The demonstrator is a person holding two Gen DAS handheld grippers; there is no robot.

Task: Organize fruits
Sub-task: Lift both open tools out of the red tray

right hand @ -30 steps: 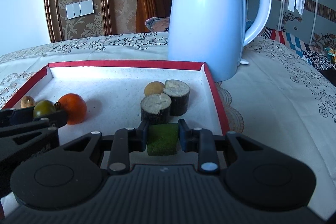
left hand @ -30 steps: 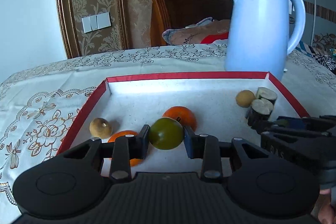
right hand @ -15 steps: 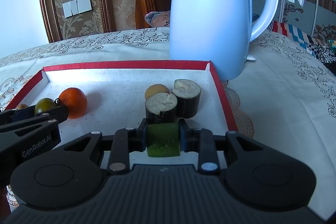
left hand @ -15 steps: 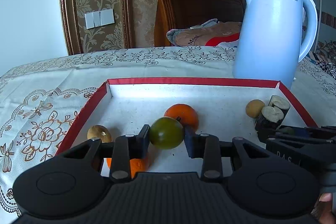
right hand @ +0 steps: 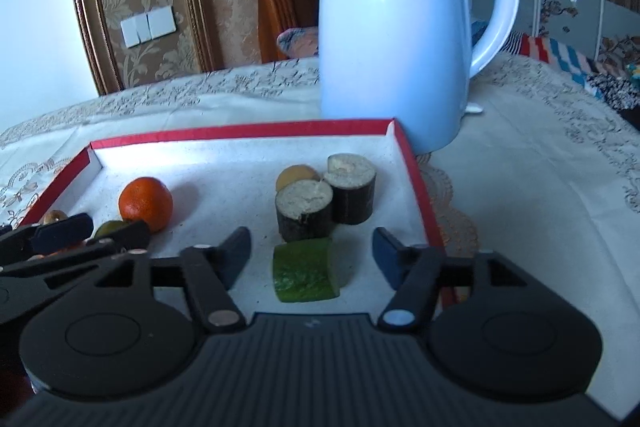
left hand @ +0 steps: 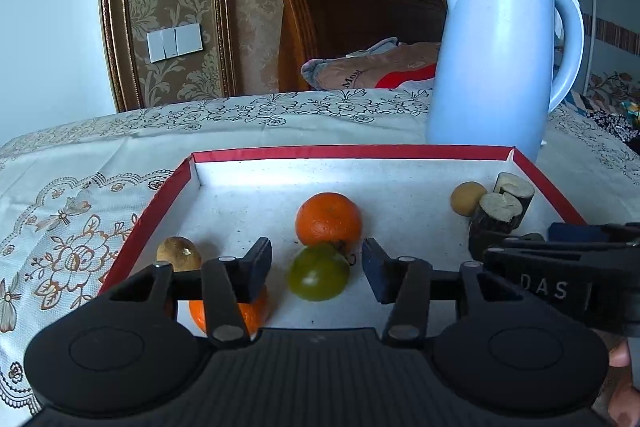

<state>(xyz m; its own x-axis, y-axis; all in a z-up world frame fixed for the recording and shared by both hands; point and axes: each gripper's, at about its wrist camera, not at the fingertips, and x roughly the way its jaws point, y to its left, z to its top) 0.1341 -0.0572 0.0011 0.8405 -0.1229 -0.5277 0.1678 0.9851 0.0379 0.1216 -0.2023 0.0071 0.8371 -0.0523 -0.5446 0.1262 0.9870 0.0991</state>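
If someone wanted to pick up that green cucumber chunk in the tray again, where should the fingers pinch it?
Probably across its two cut ends, coming from the near side, where the right gripper already stands. The cucumber chunk lies on its side between the jaws, which have just been opening and no longer touch it. The dark sugarcane pieces crowd it from behind, so that side looks awkward.

Half hidden behind the left gripper's [left hand: 316, 269] finger: an orange [left hand: 230, 311]. Cut off at the top edge, and blurred: the kettle [right hand: 400, 27]. Barely visible past the right gripper's [left hand: 560, 247] finger: a green piece [left hand: 532, 237].

"Midea" – kettle [left hand: 492, 67]; "DAS" – right gripper [left hand: 560, 287].
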